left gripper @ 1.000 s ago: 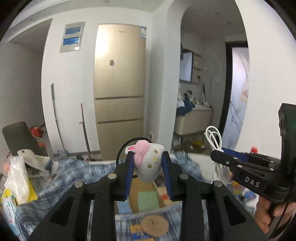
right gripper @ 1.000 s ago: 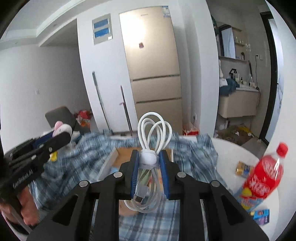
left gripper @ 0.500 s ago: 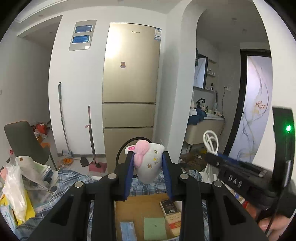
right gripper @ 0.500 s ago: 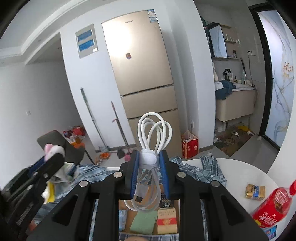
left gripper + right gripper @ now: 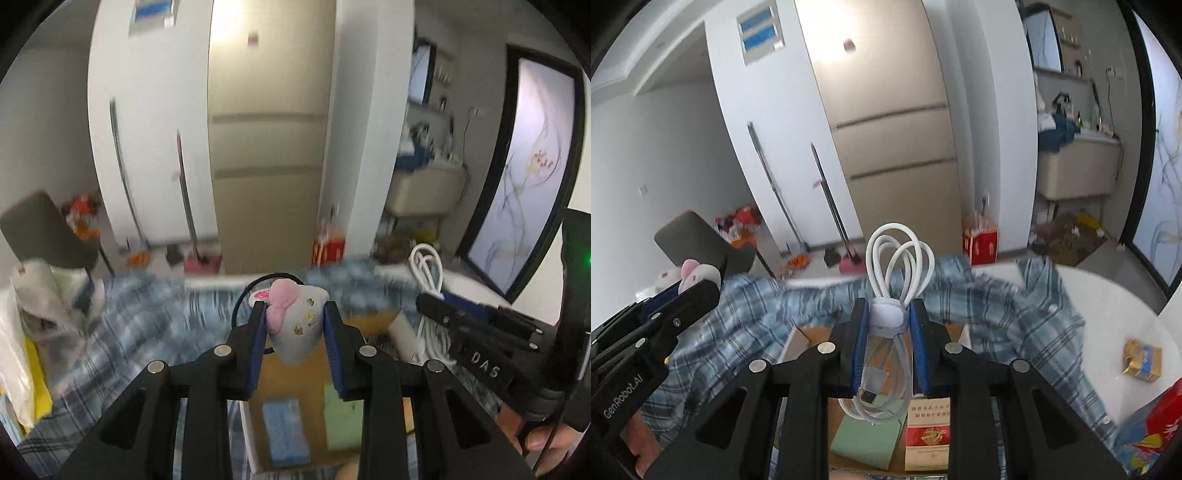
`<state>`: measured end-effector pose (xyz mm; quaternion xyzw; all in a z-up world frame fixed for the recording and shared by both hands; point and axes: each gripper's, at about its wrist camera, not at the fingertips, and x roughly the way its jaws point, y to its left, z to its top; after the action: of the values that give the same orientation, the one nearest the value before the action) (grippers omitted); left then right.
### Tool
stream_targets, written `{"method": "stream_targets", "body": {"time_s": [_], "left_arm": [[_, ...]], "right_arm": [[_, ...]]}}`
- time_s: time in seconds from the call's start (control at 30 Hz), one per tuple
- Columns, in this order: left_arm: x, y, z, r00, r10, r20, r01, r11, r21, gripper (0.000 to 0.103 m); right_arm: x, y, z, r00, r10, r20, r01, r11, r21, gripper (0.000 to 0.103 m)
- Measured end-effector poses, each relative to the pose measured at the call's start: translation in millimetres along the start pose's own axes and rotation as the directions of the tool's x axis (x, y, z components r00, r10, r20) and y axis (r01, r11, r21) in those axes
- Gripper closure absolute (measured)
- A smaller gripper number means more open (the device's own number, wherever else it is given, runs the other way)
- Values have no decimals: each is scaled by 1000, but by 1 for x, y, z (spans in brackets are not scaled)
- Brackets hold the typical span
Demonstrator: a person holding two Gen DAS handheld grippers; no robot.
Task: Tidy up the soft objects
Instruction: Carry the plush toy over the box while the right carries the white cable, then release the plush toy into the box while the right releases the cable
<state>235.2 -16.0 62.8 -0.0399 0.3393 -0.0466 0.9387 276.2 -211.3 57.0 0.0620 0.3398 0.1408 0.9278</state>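
Note:
My left gripper [image 5: 294, 325] is shut on a small white plush toy [image 5: 301, 332] with a pink bow and a black loop, held above an open cardboard box [image 5: 284, 373]. My right gripper [image 5: 886, 328] is shut on a coiled white cable [image 5: 891, 291] tied in a bundle, above the same box [image 5: 809, 334]. The right gripper also shows at the right of the left wrist view [image 5: 432, 306], and the left gripper at the left of the right wrist view [image 5: 701, 291]. A blue plaid shirt [image 5: 1027, 314] lies around the box.
The box holds a blue pad [image 5: 284, 432], a green pad [image 5: 866, 435] and a red-and-white carton [image 5: 928, 432]. A white round table [image 5: 1108, 302] carries a gold packet [image 5: 1141, 360] and a red bottle [image 5: 1163, 417]. Plastic bags [image 5: 22, 332] lie at left.
Both grippers have tilted downward over the box, so the table and shirt fill more of each view. Each still holds its object.

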Motion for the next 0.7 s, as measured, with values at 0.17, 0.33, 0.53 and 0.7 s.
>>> {"method": "stream_targets", "body": {"time_s": [0.17,0.33,0.53,0.7], "left_arm": [[28,12,-9,999,2,-46,-3,1000,-26,72],[52,12,-18,997,-24,-71,24,1000,-5,72],[76,12,-29,995,10,-96,-11,1000,-2,71],[90,12,-36,992,11,-126,-10,1000,10,70]], "right_arm": [[30,3,-15,995,-13,-95,10,999,-36,81],[55,2,-29,980,25,-195,-32,999,-34,81],[73,4,-42,970,10,-243,-26,998,-63,81],[91,3,-50,958,42,-283,-65,995,-75,81]]}}
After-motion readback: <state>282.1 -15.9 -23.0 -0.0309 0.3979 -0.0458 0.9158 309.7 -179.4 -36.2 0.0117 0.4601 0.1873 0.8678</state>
